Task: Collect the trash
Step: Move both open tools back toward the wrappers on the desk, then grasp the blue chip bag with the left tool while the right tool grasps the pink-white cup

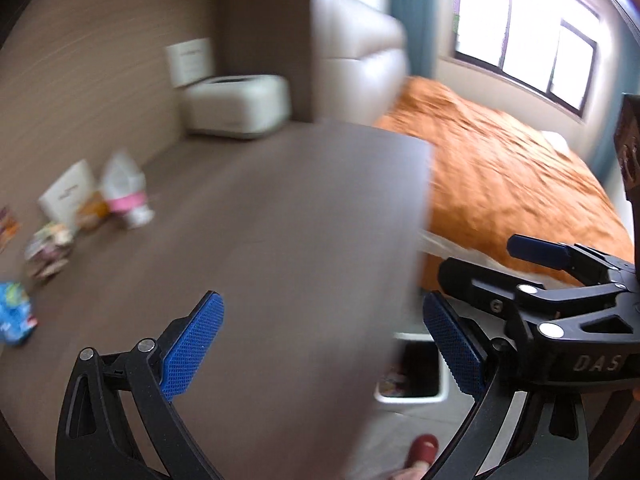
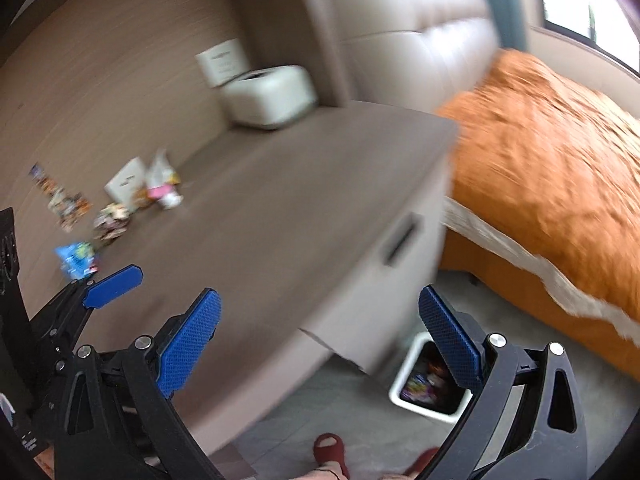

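Several pieces of trash lie along the back left of a brown desk top (image 1: 260, 240): a blue wrapper (image 1: 14, 314), a crumpled multicoloured wrapper (image 1: 48, 248), a white and pink packet (image 1: 126, 190) and a white card (image 1: 68, 194). The right wrist view shows the same blue wrapper (image 2: 78, 260), crumpled wrapper (image 2: 110, 220) and pink packet (image 2: 162, 184). My left gripper (image 1: 324, 346) is open over the desk, with nothing in it. My right gripper (image 2: 320, 340) is open too, over the desk's front edge. A white bin (image 2: 428, 384) on the floor holds colourful wrappers.
A white box-shaped appliance (image 1: 240, 106) sits at the desk's far end by a beige headboard (image 1: 356, 40). A bed with an orange cover (image 1: 500, 172) lies to the right. The desk (image 2: 280, 208) has a drawer front. A person's red slipper (image 2: 330, 452) is on the floor.
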Demonstrator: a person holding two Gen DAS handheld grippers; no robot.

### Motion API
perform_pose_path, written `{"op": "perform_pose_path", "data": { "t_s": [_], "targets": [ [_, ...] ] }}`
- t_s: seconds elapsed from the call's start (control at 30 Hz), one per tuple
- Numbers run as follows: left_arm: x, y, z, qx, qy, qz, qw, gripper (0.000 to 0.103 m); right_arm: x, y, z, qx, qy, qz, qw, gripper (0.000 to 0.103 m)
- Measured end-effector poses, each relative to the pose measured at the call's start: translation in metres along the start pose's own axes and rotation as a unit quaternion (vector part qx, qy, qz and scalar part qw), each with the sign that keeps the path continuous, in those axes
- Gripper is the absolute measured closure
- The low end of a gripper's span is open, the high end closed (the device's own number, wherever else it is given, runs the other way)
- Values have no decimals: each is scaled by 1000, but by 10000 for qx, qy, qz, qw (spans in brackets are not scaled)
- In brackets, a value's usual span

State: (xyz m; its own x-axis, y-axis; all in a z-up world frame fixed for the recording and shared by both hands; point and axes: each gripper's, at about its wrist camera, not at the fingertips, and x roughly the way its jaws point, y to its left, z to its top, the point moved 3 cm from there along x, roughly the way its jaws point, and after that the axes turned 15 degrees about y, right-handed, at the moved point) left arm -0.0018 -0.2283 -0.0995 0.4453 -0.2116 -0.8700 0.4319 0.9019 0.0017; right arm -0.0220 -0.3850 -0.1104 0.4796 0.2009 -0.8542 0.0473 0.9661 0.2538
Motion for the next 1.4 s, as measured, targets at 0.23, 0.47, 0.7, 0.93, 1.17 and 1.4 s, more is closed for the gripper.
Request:
{"op": "perform_pose_path", "data": {
  "t_s": [0.23, 0.47, 0.7, 0.93, 1.17, 1.4],
  "targets": [
    [-19, 115, -14, -980, -141, 693, 9927, 5, 27, 94, 33, -860, -21, 260, 9960, 4],
    [-26, 193, -30, -1590, -207, 1160, 9802, 5, 56, 160, 58, -1415, 10, 254, 9896, 4],
    [-30, 263, -41, -1991, -218, 1962, 9599, 5, 97, 200, 85, -1767, 145, 139, 9841, 4],
    [-20, 326, -42, -2507, -69, 2237, 9418, 5, 155, 223, 124, -2019, 169, -350, 9786, 4],
    [9, 366, -46, -2923, 217, 2301, 9280, 5, 204, 230, 154, -1929, 412, -368, 9797, 10],
    [24, 384, -58, -3215, 328, 1776, 9295, 20, 213, 229, 154, -1973, 494, -300, 9786, 62]
  ]
}}
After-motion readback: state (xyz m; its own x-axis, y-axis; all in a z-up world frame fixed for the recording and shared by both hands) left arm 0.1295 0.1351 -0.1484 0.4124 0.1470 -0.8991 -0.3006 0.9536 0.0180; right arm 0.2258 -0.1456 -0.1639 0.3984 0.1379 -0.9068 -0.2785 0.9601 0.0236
